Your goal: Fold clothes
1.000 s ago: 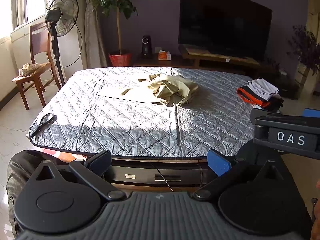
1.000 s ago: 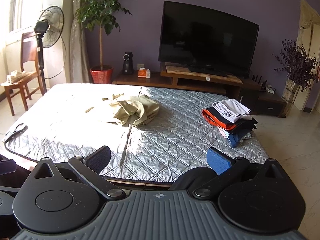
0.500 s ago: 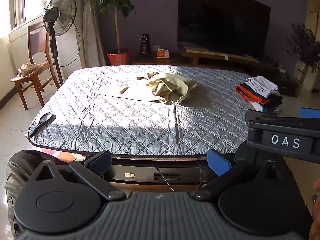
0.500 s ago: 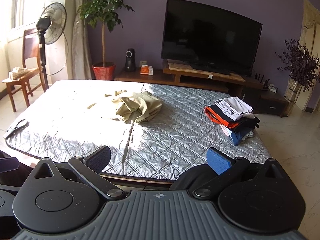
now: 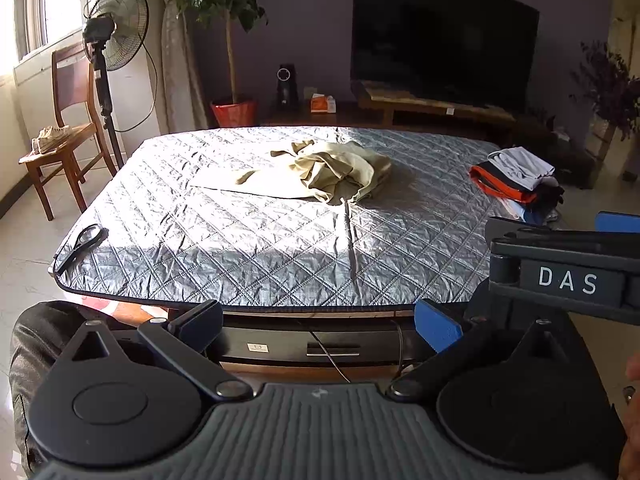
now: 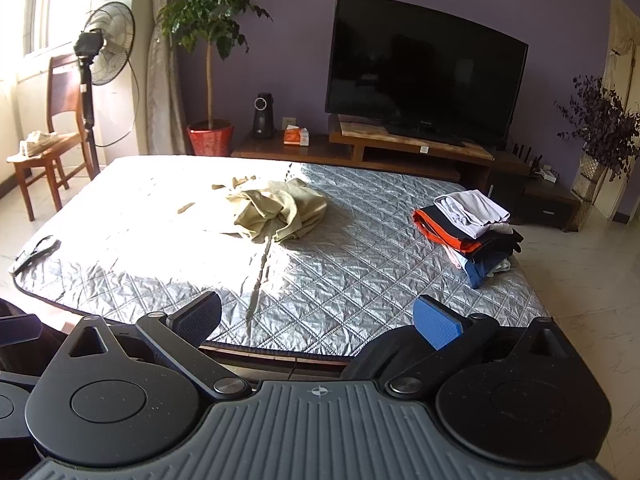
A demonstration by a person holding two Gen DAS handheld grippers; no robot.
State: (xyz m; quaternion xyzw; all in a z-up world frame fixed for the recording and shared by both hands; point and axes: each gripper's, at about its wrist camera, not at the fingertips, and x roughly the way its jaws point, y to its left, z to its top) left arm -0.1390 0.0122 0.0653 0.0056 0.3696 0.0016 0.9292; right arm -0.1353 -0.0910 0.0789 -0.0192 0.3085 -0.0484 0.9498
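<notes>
Left tongs [image 5: 318, 320] spread wide, empty, held off the near edge of the surface [image 5: 280, 248] under its quilted grey cover. Crumpled khaki garment [image 5: 320, 170] mid-surface, drawstring [image 5: 350, 240] trailing toward camera. Folded clothes stack [image 5: 518, 182] at right edge. Black strap [image 5: 80, 242] on near-left corner. Right tongs [image 5: 568, 258] intruding at right, marked DAS. Fan [image 5: 114, 28], chair [image 5: 60, 120], television [image 5: 440, 36] beyond.

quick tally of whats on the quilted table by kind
crumpled khaki garment: 1
pile of folded clothes: 1
magnifying glass: 1
total: 3
</notes>
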